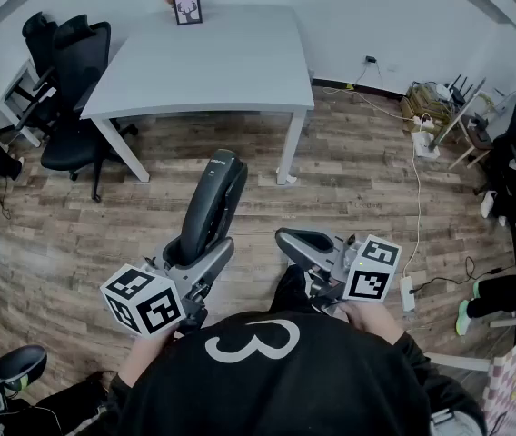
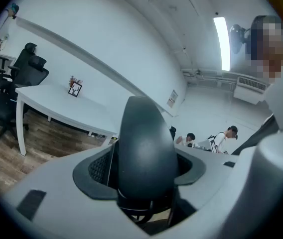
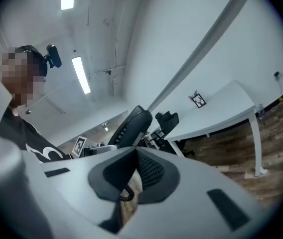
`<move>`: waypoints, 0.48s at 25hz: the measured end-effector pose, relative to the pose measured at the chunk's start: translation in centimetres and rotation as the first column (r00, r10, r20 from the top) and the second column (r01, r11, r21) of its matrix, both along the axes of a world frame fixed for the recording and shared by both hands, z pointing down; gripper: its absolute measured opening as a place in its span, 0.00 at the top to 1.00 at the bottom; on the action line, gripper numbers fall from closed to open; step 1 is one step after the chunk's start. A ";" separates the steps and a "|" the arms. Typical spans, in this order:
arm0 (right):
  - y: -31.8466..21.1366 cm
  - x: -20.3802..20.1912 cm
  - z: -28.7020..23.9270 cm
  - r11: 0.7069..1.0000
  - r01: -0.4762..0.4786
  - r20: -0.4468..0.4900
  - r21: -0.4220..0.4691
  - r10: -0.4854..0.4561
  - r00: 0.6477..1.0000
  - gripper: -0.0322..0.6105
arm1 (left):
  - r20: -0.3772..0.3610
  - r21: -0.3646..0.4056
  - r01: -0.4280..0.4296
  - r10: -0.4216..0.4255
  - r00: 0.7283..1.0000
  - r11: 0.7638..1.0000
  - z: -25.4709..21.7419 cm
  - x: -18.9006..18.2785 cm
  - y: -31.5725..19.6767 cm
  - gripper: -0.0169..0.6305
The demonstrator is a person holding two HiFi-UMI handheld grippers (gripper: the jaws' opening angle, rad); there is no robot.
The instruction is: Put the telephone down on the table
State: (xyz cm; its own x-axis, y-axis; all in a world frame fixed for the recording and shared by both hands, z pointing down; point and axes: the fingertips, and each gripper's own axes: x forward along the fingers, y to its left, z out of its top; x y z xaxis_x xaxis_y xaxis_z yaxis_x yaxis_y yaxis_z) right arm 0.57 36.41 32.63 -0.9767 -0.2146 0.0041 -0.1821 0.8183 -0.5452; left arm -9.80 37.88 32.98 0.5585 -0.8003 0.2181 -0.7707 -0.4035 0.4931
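left tongs (image 1: 196, 254) clamped on the lower end of the black telephone (image 1: 213, 200); in the left gripper view the dark pads press on both sides of the handset body, which fills the middle of that view. handset stands nearly upright out of the tongs, upper end tilted away from the person and toward the white surface (image 1: 231, 66). telephone is in the air over the wooden floor (image 1: 358, 189), well apart from the surface and touching nothing but the tongs. right tongs (image 1: 285, 240) closed, the tips meeting in the right gripper view with nothing pressed between them; a short length of dark coiled cord (image 3: 126, 195) shows through the gap below the tips, whether it touches the pads cannot be told. right tongs sit just beside the left, at about the same height, apart from the handset. on the surface's far edge stands a small picture frame (image 1: 187, 9). black office chairs (image 1: 76, 71) stand at the surface's left side.
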 end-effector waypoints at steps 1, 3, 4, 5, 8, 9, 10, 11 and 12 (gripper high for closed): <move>-0.1 -0.1 0.1 1.000 0.000 0.001 0.000 0.000 1.000 0.94 | 0.000 -0.002 0.001 -0.001 1.000 1.000 0.2 -0.1 -0.1 0.52; -0.3 -0.2 0.3 1.000 0.000 0.003 -0.001 0.000 1.000 0.94 | -0.001 -0.006 0.001 -0.001 1.000 1.000 0.6 -0.2 -0.4 0.52; -0.5 -0.2 0.4 1.000 0.000 0.003 -0.002 0.000 1.000 0.94 | -0.004 -0.008 0.000 0.000 1.000 1.000 0.7 -0.2 -0.6 0.52; -0.6 -0.2 0.5 1.000 0.000 0.003 -0.003 0.000 1.000 0.94 | -0.006 -0.009 -0.002 0.002 1.000 1.000 0.9 -0.1 -0.8 0.52; -1.0 -0.3 0.8 1.000 -0.003 0.003 -0.004 0.003 1.000 0.94 | -0.008 -0.006 -0.014 0.014 1.000 1.000 1.1 0.0 -1.2 0.52; -1.1 -0.4 0.9 1.000 -0.005 0.003 -0.004 0.005 1.000 0.94 | -0.010 -0.005 -0.019 0.019 1.000 1.000 1.2 0.0 -1.3 0.52; -1.2 -0.4 1.0 1.000 -0.007 0.003 -0.005 0.007 1.000 0.94 | -0.012 -0.005 -0.024 0.024 1.000 1.000 1.3 0.1 -1.4 0.52; -1.4 -0.3 1.1 1.000 -0.009 0.004 -0.007 0.009 1.000 0.94 | -0.013 -0.007 -0.027 0.027 1.000 1.000 1.4 0.3 -1.6 0.52; -1.9 -0.1 1.0 1.000 -0.010 0.006 -0.012 0.010 1.000 0.94 | -0.013 -0.009 -0.029 0.029 0.999 1.000 1.4 0.5 -1.9 0.52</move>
State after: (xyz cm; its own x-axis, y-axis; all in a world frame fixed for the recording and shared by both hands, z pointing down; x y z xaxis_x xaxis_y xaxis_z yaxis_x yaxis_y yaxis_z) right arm 0.48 34.55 33.67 -0.9745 -0.2244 0.0004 -0.1868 0.8100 -0.5559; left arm -9.34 35.96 34.33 0.5843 -0.7818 0.2179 -0.7522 -0.4209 0.5070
